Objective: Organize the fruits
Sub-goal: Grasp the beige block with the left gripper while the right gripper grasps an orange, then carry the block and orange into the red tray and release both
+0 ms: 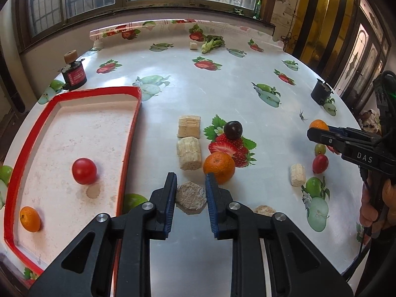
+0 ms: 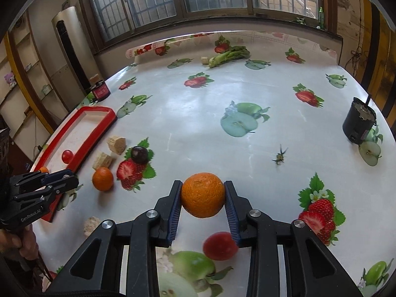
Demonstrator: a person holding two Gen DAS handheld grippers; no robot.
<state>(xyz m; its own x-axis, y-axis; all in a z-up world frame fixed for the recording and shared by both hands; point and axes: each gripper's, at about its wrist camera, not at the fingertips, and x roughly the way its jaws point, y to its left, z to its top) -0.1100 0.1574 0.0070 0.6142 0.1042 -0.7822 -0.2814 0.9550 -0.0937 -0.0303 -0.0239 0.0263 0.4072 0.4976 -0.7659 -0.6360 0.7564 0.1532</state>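
My left gripper [image 1: 190, 177] is shut on a tan hexagonal block [image 1: 191, 199], just right of the red tray [image 1: 133, 123]. In the tray lie a red tomato [image 1: 84, 170] and a small orange [image 1: 30, 219]. A loose orange [image 1: 219, 167] sits beside my right fingertip, with a dark plum [image 1: 233, 130] behind it. My right gripper [image 2: 203, 184] is shut on an orange [image 2: 203, 194] held above the table. A red fruit [image 2: 220, 246] lies blurred beneath it. In the left wrist view the right gripper [image 1: 313, 132] is at the far right, near a green grape [image 1: 320, 149] and a red fruit [image 1: 320, 163].
Tan blocks [image 1: 189, 126] [image 1: 189, 156] [image 1: 297, 174] lie among the fruit. A black and red jar [image 1: 74, 75] stands behind the tray, a black cup [image 1: 321, 94] at the right edge, and leafy greens [image 1: 212, 43] at the far side. A hand [image 1: 376, 205] holds the right gripper.
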